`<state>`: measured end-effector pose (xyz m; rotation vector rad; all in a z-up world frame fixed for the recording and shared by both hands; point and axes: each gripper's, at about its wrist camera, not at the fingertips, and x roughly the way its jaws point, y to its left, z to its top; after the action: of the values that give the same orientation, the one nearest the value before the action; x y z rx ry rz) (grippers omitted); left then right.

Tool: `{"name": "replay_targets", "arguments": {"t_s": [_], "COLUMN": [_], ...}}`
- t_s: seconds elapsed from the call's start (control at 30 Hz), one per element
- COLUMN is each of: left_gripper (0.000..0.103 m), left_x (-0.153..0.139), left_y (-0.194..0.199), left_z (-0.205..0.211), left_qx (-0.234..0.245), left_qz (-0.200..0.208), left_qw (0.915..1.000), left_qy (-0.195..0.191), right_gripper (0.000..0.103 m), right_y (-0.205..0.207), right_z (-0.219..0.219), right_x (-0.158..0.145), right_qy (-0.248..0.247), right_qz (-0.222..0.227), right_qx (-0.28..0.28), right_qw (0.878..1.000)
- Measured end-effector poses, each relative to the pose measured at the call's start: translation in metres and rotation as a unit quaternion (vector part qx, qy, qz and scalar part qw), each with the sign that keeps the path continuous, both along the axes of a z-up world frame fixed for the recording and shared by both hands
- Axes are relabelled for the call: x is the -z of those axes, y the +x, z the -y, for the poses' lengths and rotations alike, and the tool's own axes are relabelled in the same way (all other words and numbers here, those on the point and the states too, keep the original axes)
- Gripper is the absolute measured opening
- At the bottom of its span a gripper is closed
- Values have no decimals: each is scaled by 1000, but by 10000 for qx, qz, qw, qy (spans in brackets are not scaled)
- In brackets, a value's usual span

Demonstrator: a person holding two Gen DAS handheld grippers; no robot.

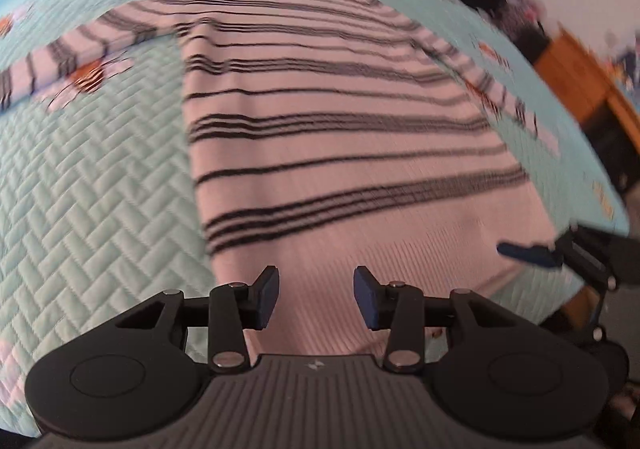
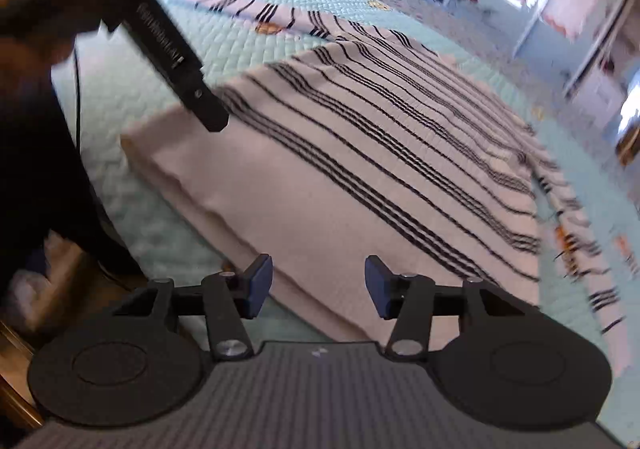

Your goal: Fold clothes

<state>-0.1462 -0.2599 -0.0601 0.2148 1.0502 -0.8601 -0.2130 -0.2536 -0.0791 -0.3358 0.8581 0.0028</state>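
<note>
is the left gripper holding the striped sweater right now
No, the left gripper is open above the striped sweater, with nothing pinched.

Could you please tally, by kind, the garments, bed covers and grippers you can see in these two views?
Striped sweater: 1
Quilted bedspread: 1
Grippers: 2, left gripper and right gripper, both open
Total: 4

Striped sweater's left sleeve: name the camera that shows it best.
Left wrist view: the left sleeve stretches out sideways across the quilt, seen along most of its length. The right wrist view shows it only far off, small and partly hidden behind the left gripper.
</note>
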Motion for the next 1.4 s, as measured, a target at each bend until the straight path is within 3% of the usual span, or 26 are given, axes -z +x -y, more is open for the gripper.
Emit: {"name": "replay_targets", "arguments": {"t_s": [0.33,0.6,0.8,0.9,0.97,1.17,1.2,1.23,1.3,1.4], "left_gripper": [46,49,51,51,51,51,51,51,52,52], "left_x": [2,5,7,7,6,7,7,6,6,5], "left_y": [-20,-9,-2,0,2,5,4,4,4,5], "left_z": [18,15,8,4,-1,-6,-6,-6,-7,-8], "left_qx": [135,-188,-418,-514,-632,-836,-848,-860,-879,-928], "left_qz": [72,-210,-445,-550,-626,-775,-787,-795,-799,-822], "left_qw": [9990,9985,9973,9965,9955,9930,9928,9926,9923,9918], "left_qy": [426,464,397,364,335,318,323,331,344,312], "right_gripper": [52,52,50,35,19,18,14,0,0,0], "right_y": [-8,-13,-13,-17,-20,-25,-23,-18,-13,-20], "right_z": [-1,-1,3,-6,-10,-14,-14,-10,-1,11], "right_x": [14,21,22,28,30,33,33,32,24,10], "right_qy": [-966,-1308,-1327,-1450,-1449,-1595,-1518,-1307,-873,-655], "right_qz": [112,187,276,292,298,386,370,301,212,140], "right_qx": [-683,-1248,-1313,-1549,-1680,-1848,-1857,-1828,-1651,-1420], "right_qw": [9929,9833,9820,9768,9746,9690,9701,9740,9822,9876]}}
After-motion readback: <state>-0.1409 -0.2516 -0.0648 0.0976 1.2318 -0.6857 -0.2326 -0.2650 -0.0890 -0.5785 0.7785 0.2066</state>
